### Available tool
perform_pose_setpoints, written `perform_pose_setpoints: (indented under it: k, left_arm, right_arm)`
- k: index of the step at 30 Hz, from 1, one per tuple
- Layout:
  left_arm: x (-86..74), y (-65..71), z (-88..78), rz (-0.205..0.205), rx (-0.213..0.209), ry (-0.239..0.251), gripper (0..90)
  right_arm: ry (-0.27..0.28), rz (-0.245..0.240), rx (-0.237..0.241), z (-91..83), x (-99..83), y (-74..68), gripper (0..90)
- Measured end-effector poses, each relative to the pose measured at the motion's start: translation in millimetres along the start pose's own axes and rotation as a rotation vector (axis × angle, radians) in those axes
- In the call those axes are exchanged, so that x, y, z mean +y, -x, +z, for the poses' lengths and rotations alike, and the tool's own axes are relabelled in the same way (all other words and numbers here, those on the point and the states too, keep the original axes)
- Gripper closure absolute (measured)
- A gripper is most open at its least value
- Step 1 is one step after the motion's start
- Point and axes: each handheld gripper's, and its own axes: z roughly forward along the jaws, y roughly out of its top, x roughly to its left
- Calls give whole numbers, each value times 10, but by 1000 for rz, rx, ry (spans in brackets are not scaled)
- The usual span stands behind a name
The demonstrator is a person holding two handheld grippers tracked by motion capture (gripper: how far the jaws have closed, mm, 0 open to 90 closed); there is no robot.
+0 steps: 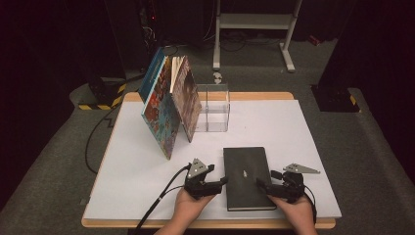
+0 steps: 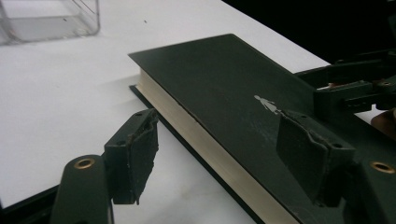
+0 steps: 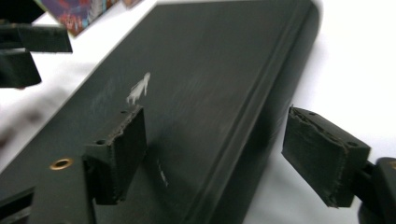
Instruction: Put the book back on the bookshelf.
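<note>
Two hands come in over the near edge of the white tabletop (image 1: 137,147), each holding a set of tongs. Between them a closed dark book (image 1: 247,177) lies flat near the near edge, right of centre, with a small pale figure printed on its cover.

At the book's left side, the left tongs (image 1: 219,184) point toward its page edge. Seen in the left gripper view, the left tongs (image 2: 224,154) stand wide open, one pad over the bare tabletop and the other above the cover, gripping nothing.

On the opposite side, the right tongs (image 1: 262,185) reach over the book's right edge. From the right gripper view, the right tongs (image 3: 224,158) are likewise spread wide, one pad over the cover and the other beyond the rounded spine, closed on nothing.

Farther back, toward the far edge, a clear plastic box (image 1: 212,107) stands left of centre. Several colourful books (image 1: 169,105) lean just beside its left side, tilted.
</note>
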Motion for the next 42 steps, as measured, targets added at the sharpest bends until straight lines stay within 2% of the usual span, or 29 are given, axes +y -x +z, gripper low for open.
perform_pose_setpoints:
  k: [1,5,8,12,14,17,19,21,23,25,29,35,38,42]
  left_arm:
    - [-4,-2,8,-4,-8,-5,286]
    - [-10,-33,16,-12,-25,-29,263]
    - [-21,-62,13,-17,-27,-46,250]
    - [-67,-126,-25,-37,-12,-78,239]
    - [-92,-163,-76,-42,9,-71,223]
    - [-113,-251,-124,-76,1,-101,266]
    - [-126,-282,-116,-97,-20,-112,257]
    - [-105,-254,-119,-68,-22,-115,307]
    - [-72,-232,-123,-42,-12,-122,306]
    - [-48,-222,-135,-31,-12,-114,307]
    - [31,-171,-177,19,1,-96,315]
    - [134,-187,-184,24,-16,-90,373]
    - [178,-236,-166,-7,-49,-90,418]
    - [242,-236,-127,12,-44,-119,398]
  right_arm:
    - [-6,12,10,12,-3,2,196]
    - [-8,8,-16,20,2,-51,193]
    - [-13,-20,-15,62,12,-134,195]
    - [-27,-76,18,178,13,-355,192]
    - [-34,-99,35,229,5,-461,186]
    - [-36,-120,44,262,-2,-544,186]
    - [-38,-123,45,269,-1,-562,186]
    - [-38,-124,49,269,-1,-559,186]
    - [-34,-129,50,267,-4,-552,187]
    - [-28,-128,59,261,-6,-541,188]
    - [-15,-119,78,239,-2,-528,190]
    - [-1,-112,89,220,9,-506,177]
    - [4,-106,92,219,15,-491,170]
    - [3,-101,94,217,19,-484,168]
